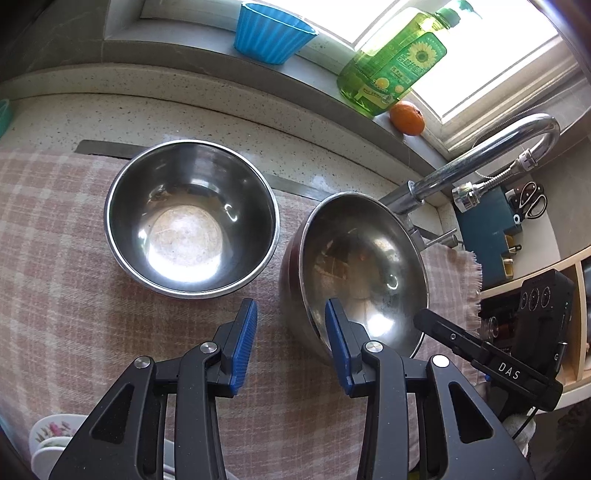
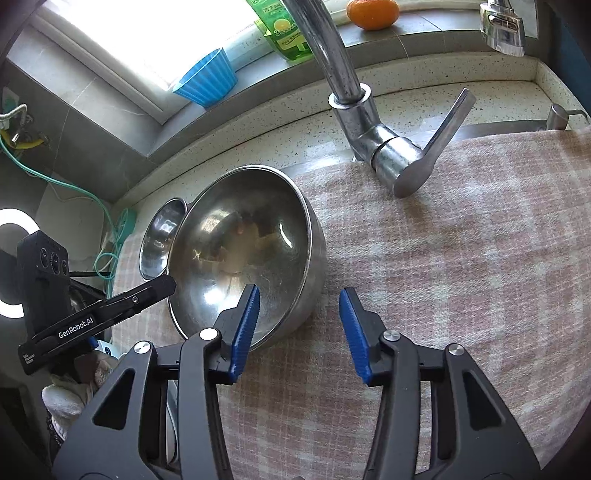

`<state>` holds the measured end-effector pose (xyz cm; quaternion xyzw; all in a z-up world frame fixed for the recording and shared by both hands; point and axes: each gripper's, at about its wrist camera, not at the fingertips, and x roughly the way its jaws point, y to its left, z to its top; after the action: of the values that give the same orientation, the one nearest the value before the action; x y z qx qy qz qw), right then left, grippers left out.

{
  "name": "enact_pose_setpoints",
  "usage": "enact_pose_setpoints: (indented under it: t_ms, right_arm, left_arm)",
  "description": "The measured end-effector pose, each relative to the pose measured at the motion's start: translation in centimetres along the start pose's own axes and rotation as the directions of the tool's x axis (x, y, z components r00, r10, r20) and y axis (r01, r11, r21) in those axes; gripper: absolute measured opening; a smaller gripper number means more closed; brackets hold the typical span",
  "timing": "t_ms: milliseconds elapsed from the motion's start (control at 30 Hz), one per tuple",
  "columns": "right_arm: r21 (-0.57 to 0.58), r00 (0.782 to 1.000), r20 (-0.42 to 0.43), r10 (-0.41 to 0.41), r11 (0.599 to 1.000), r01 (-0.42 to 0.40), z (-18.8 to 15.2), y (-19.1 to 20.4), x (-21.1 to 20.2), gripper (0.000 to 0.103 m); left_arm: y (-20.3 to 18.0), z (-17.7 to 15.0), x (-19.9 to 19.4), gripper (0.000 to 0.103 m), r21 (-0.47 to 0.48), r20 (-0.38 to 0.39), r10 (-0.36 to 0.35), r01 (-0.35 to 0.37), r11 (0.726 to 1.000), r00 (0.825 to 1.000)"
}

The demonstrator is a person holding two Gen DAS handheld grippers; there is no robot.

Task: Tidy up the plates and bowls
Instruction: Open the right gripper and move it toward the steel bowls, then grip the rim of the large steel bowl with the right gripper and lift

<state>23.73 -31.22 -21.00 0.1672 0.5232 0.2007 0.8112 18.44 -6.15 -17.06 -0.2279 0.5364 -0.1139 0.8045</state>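
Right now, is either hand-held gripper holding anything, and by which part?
Nothing is clamped. The left hand-held gripper and the right hand-held gripper each straddle the rim of the tilted bowl without squeezing it.

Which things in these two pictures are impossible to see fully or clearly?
- Floral dish, left wrist view: cut off by the frame edge and hidden behind the left gripper.
- Upright steel bowl, right wrist view: mostly hidden behind the tilted steel bowl.
- Detergent bottle, right wrist view: top cut off, faucet in front.
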Motion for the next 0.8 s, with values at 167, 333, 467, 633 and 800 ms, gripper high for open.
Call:
enact_pose_setpoints:
  t_ms: [167,333,467,633,800]
  right_arm:
    - [-0.007,1.0,-0.022,-0.001,1.0,0.001,-0.1,0.1,0.8,0.036]
    - [-0.021,1.0,-0.026,-0.011,1.0,0.011,-0.2,0.5,1.1,0.028]
    - [-0.028,0.999,-0.018,-0.031,0.999,0.031,-0.3,0.8,0.9,0.027]
    - [-0.046,0.999,-0.015,-0.044,0.998,0.043,-1.2,1.4,0.3,0.027]
    - [-0.038,0.999,0.0,-0.032,0.999,0.032,-2.5,1.7,-1.1,0.027]
  left_arm:
    - [-0.1,0.2,0.7,0.033,0.01,-0.016,-0.01,0.01,1.0,1.0]
    - [-0.8,0.1,1.2,0.017,0.033,-0.028,-0.01,0.011,0.999,1.0]
    - [-1.0,0.0,1.2,0.017,0.042,-0.026,0.001,0.001,0.999,1.0]
    - [-1.2,-0.4,0.6,0.017,0.044,-0.018,0.002,-0.002,0.999,1.0]
    - [-1.6,-1.6,-0.5,0.017,0.062,-0.014,-0.002,0.003,0.998,1.0]
